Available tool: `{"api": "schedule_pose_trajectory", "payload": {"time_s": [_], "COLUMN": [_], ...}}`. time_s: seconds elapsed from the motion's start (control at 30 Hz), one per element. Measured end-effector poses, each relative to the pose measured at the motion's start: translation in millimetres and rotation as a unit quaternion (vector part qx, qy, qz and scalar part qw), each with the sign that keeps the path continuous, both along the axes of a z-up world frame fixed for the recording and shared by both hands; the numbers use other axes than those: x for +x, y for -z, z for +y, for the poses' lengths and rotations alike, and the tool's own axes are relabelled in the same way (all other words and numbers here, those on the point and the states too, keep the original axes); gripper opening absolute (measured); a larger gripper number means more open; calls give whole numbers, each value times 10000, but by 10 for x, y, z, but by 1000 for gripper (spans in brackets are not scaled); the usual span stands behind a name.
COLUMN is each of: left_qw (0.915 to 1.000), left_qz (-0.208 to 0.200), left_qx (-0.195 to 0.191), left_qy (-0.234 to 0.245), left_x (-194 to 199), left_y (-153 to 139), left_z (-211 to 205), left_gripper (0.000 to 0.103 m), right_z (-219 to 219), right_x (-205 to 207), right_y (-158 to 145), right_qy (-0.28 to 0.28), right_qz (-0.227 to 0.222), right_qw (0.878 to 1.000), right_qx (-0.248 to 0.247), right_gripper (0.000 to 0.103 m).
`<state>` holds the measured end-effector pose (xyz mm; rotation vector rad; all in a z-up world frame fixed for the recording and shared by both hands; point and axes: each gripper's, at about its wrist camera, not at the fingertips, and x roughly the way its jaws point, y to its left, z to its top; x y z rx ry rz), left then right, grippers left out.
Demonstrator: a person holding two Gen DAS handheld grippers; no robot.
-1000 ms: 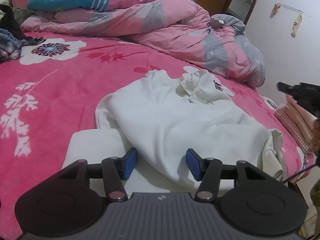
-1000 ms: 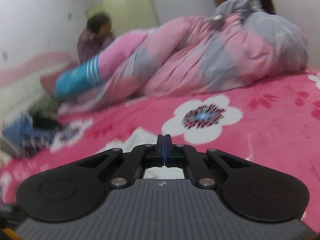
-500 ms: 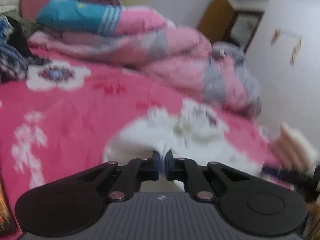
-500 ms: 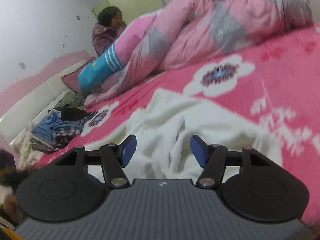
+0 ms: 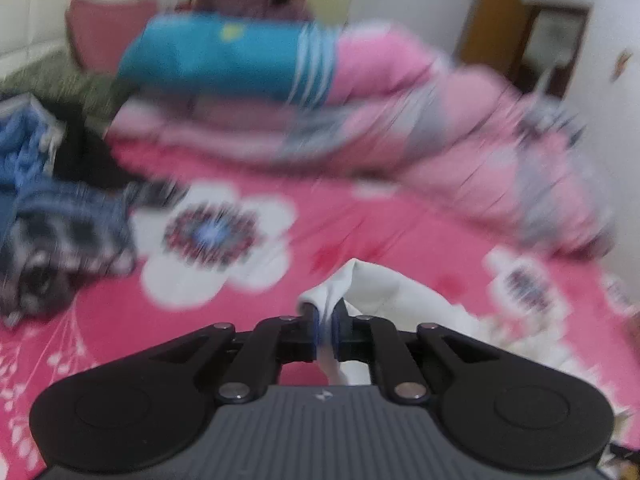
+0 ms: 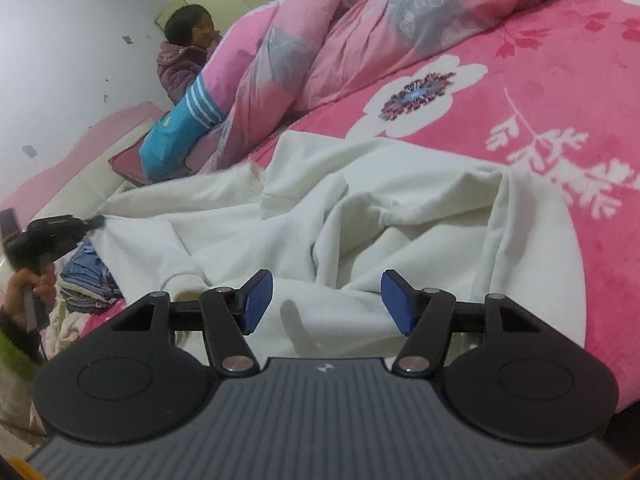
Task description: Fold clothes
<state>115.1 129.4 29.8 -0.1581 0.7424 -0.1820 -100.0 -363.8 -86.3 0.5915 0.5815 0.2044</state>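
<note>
— Two grippers, so what does each have?
— Left gripper (image 5: 327,322): jaws pinched tight on a fold of the white garment (image 6: 400,216), pulling that edge up off the pink floral bed (image 6: 560,80).
— And the right gripper (image 6: 326,300)?
— Jaws apart, nothing clamped — it hangs just over the crumpled garment, which lies spread across the bed's near side, below the heaped pink quilt (image 6: 360,32).

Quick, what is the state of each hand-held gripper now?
Left hand-held gripper: closed on the white garment, a fold pinched.
Right hand-held gripper: open, holding nothing, above the garment.
</note>
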Motion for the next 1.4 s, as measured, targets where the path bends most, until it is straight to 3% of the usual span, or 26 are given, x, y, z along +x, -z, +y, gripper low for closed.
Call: {"api": "schedule_pose_trajectory", "payload": {"time_s": [0.03,0.07,0.13,0.27,0.37,0.43,0.57,0.7,0.8,0.87,0.93,0.97,1.03,1.1,1.23,1.4], "left_qw": [9998,9994,9988,9966,9951,9914,9708,9398,9228,9285,9446,9514,9626,9725,9826,9818], "left_qz": [126,199,59,-576,-878,-881,-856,-1182,-1248,-1142,-964,-900,-855,-878,-1238,-1567], "left_qx": [128,243,379,494,385,341,778,1603,2104,1929,1451,1238,933,716,790,1062], "left_qy": [-47,-119,-298,-328,259,904,2099,2776,2975,2960,2782,2673,2397,2035,1136,-125], "left_x": [23,14,-98,-517,-853,-1052,-1392,-1645,-1700,-1689,-1650,-1632,-1589,-1532,-1361,-908], "left_y": [85,153,203,72,10,76,430,774,1048,1114,1064,1025,939,840,546,148], "left_z": [-24,-46,-48,-140,-421,-744,-1476,-2091,-2327,-2309,-2169,-2095,-1929,-1738,-1263,-524], "left_gripper": [18,37,53,59,72,80,83,89,83,68,50,33,17,14,12,12], "right_z": [6,13,30,103,197,265,341,352,321,299,289,286,297,315,359,422], "right_x": [7,14,23,23,34,60,90,11,-71,-125,-157,-169,-175,-151,-100,-58], "right_y": [12,24,34,-54,-145,-167,-160,-173,-156,-138,-118,-107,-96,-95,-128,-161], "right_qy": [22,44,65,-85,-261,-299,-167,-78,11,79,120,137,145,140,110,108], "right_qz": [28,56,97,38,-105,-188,-209,-226,-193,-161,-136,-124,-106,-84,-68,-30], "right_qw": [10000,10000,9999,9999,9995,9993,9995,9995,9997,9998,9998,9998,9998,9998,9997,9995], "right_qx": [1,3,-9,-94,-129,-146,-181,-202,-161,-130,-108,-98,-106,-128,-192,-298], "right_gripper": [60,60,60,60,61,65,66,65,65,65,65,65,65,66,66,66]}}
